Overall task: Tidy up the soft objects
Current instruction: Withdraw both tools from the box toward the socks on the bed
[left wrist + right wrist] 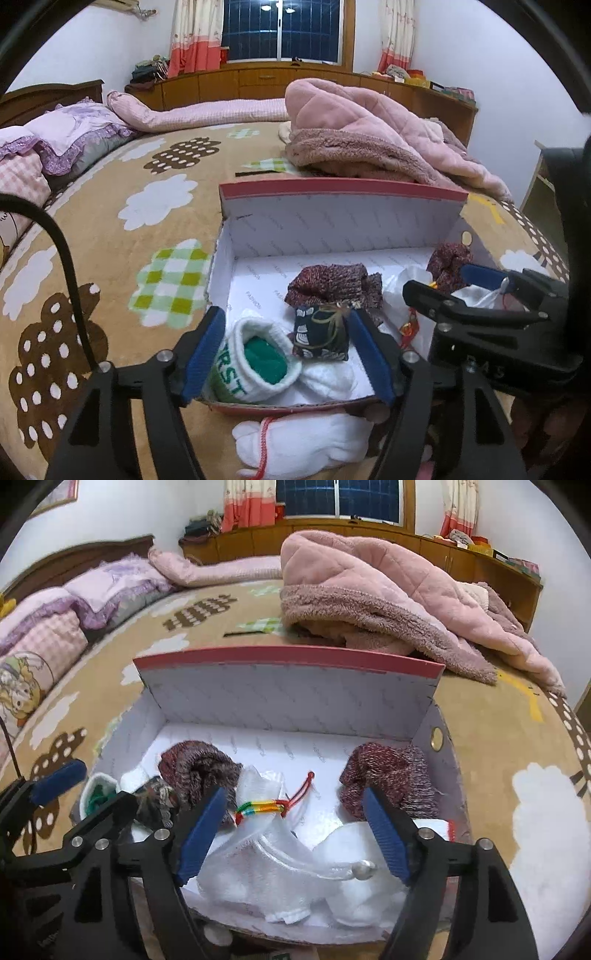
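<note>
A bedroom, with a dark window and a wide bed (pixel 110 229) under a tan cloud-print cover; a pink robe (pixel 369 602) lies heaped at the far side. Near the bed's edge sits an open box (pixel 295 698), lid standing up behind. Inside it lie the soft things: two maroon knit rolls (pixel 388 779), a white mesh pouch (pixel 266 834) tied with a rainbow cord, a white sock roll (pixel 258 362) with green inside, and a small dark sachet (pixel 321 332). One more white pouch (pixel 306 443) lies outside, against the near wall.

Left gripper (pixel 288 358) and right gripper (pixel 295 838) both hang over the box, fingers apart, pressing on nothing.

These look light, limp and squashy, not fragile. The mesh may slip, so I would pinch at the tied neck; the outside pouch likely goes in next.
</note>
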Demonstrator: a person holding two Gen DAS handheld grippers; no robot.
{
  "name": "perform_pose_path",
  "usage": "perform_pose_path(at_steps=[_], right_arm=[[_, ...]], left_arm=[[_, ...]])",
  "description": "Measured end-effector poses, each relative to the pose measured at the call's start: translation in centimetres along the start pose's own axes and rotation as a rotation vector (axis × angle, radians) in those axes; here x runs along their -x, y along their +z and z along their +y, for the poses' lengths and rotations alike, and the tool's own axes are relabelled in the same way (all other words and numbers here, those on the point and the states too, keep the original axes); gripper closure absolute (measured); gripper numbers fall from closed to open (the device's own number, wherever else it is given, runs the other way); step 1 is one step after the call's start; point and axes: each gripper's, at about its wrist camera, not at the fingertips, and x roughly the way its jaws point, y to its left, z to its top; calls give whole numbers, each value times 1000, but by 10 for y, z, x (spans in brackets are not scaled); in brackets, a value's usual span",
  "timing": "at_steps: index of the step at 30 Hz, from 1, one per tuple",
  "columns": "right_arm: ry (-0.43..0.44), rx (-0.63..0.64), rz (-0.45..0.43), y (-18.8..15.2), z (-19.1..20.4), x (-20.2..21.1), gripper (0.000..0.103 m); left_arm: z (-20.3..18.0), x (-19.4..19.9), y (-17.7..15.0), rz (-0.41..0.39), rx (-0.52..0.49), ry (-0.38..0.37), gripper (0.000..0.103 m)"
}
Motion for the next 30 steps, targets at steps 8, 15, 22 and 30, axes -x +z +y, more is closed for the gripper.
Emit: perform_pose_path(at_steps=[8, 15, 22, 30], right_arm=[[-64, 14, 71, -2, -3, 3, 25], [-72, 11, 51, -2, -4, 13, 25], [-89, 21, -2, 1, -3, 30, 24], [-99, 19, -25, -1, -4, 42, 25]], left_arm=[[-1, -8, -4, 87, 12, -41, 23], [-1, -8, -6, 98, 7, -19, 23], [6, -7, -8, 101, 23, -15, 23], [14, 5, -9, 82, 58, -24, 23]])
